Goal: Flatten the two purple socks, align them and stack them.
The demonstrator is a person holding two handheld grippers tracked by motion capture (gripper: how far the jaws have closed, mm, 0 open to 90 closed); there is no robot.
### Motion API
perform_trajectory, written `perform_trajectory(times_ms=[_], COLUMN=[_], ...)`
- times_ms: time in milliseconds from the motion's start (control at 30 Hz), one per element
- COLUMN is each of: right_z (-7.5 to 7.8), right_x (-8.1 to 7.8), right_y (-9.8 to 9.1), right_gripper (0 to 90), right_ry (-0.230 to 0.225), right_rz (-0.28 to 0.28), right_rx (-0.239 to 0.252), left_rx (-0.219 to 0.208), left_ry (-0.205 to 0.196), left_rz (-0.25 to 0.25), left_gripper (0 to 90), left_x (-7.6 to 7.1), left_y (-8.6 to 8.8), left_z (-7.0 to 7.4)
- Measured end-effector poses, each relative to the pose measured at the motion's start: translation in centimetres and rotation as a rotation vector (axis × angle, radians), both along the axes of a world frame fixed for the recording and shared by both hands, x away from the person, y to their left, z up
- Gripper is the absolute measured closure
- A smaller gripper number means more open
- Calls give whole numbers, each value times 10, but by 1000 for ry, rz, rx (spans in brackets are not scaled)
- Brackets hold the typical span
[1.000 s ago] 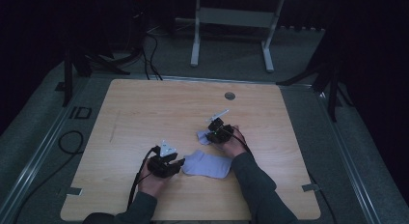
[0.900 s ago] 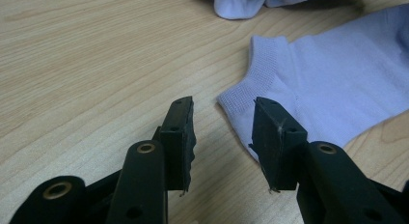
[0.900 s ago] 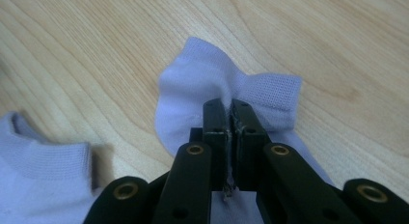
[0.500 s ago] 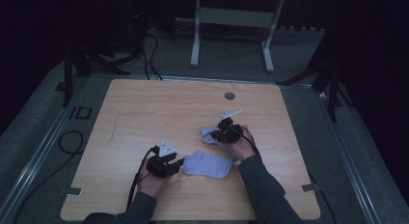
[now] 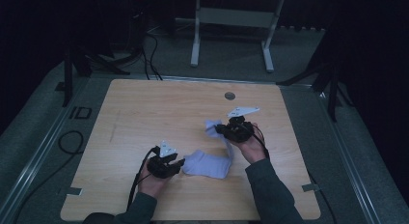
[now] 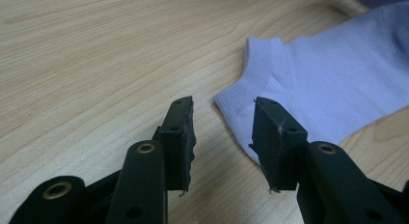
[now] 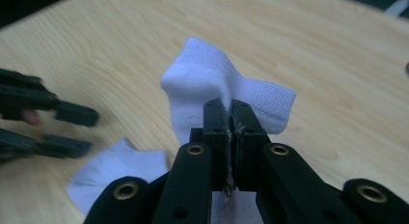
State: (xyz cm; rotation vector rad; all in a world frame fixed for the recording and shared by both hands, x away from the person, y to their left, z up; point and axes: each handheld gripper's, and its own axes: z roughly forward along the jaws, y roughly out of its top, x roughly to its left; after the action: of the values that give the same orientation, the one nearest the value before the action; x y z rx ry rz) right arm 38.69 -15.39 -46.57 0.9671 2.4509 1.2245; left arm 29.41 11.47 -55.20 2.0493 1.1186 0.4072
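The right gripper [image 5: 224, 131] had its fingers pinched tight on one end of a pale purple sock [image 5: 208, 163] and held that end up off the tabletop [image 5: 144, 108]. The rest of the sock lay flat on the near side, between the two hands. The left gripper [image 5: 180, 162] sat just left of the sock, its fingers spread apart, with the sock's cuff [image 6: 253, 74] close in front of them, not held

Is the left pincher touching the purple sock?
Apart. The left gripper view shows the left gripper open, with bare wood between its jaws and the sock just ahead.
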Motion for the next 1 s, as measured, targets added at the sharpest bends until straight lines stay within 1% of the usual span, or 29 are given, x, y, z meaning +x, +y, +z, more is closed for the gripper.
perform_trajectory(times_ms=[33, 67, 200, 267, 400, 533, 600, 667, 833, 900, 1000], right_z=[5, 15, 33, 38, 42, 42, 40, 37, 32, 25, 22], right_x=[-4, -9, -22, -28, -40, -48, -50, -52, -55, -57, -58], right_y=[-1, -1, 3, 5, 4, -1, -3, -6, -8, -9, -9], right_gripper=[866, 866, 865, 864, 863, 862, 862, 862, 862, 862, 862], right_ry=[-17, -45, -96, -115, -138, -147, -139, -134, -127, -117, -113], right_rz=[2, 8, 30, 44, 56, 53, 50, 44, 39, 37, 33], right_rx=[10, 24, 45, 43, 45, 44, 37, 30, 27, 19, 25], left_rx=[0, 1, 3, 5, 3, 3, 4, 6, 5, 9, 3], left_ry=[0, 1, 2, 3, -1, -1, 0, -5, -1, -4, -5], left_rz=[-3, -4, -9, -13, -11, -10, -13, -16, -28, -33, -34], left_gripper=[592, 592, 592, 592, 592, 592, 592, 593, 593, 597, 603], left_x=[0, 0, -1, -1, -1, -1, -1, -2, -3, -4, -4], left_y=[-1, -1, -3, -3, -3, -2, -3, -4, -7, -8, -8], left_z=[0, 0, -1, -1, -1, -1, -1, -1, -1, -1, -1])
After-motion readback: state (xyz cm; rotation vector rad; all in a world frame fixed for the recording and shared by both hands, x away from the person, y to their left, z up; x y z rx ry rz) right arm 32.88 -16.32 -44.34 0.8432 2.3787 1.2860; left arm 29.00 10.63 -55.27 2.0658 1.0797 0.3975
